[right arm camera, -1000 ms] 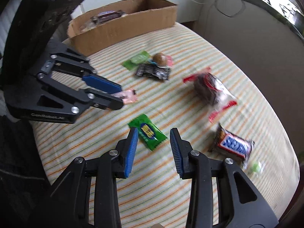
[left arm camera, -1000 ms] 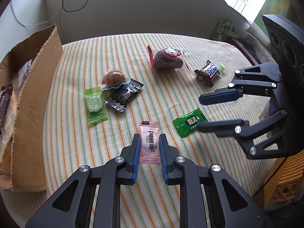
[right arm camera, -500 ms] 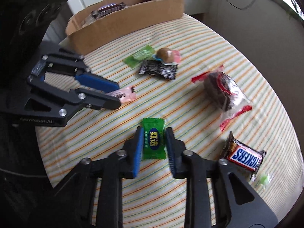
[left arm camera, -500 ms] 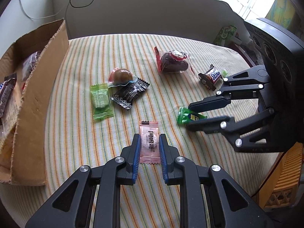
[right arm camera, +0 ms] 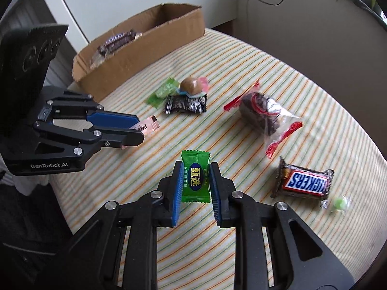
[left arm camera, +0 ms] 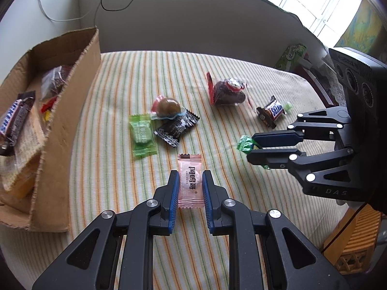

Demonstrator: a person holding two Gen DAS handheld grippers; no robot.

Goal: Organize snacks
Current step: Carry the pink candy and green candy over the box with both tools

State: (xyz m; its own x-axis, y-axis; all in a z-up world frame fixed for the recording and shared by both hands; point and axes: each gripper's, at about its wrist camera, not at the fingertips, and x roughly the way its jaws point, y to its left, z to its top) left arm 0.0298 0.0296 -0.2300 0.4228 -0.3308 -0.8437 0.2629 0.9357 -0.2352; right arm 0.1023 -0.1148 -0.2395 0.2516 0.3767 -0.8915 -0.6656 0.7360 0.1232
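Leftmost, an open cardboard box [left arm camera: 60, 125] is seen at the edge of the striped tablecloth [left arm camera: 116, 164], and several snacks are already held in it: a dark Snickers-type bar [left arm camera: 14, 120] and some clear-wrapped pieces, lying loosely on top of one another. Next, the pink candy sachet [left arm camera: 189, 181] is pinched between the blue pads of the left gripper [left arm camera: 189, 184], gripped by its long edges across the middle. It is judged to be very light, thin and crinkly, so a gentle squeeze at the padded centre is favoured over the flat crimped ends, which would be expected to slip. Further right, the green candy [right arm camera: 195, 178] is clamped in the same manner by the right gripper [right arm camera: 194, 183], the jaws being pressed onto its sides; whether either sweet is lifted clear of the cloth cannot be told. Loose on the cloth are left a pale green sachet [left arm camera: 142, 135], a black wrapper [left arm camera: 176, 128], a round brown sweet [left arm camera: 168, 107], a bulky red-trimmed bag [left arm camera: 226, 91] and a Snickers bar [right arm camera: 304, 184], all judged light.
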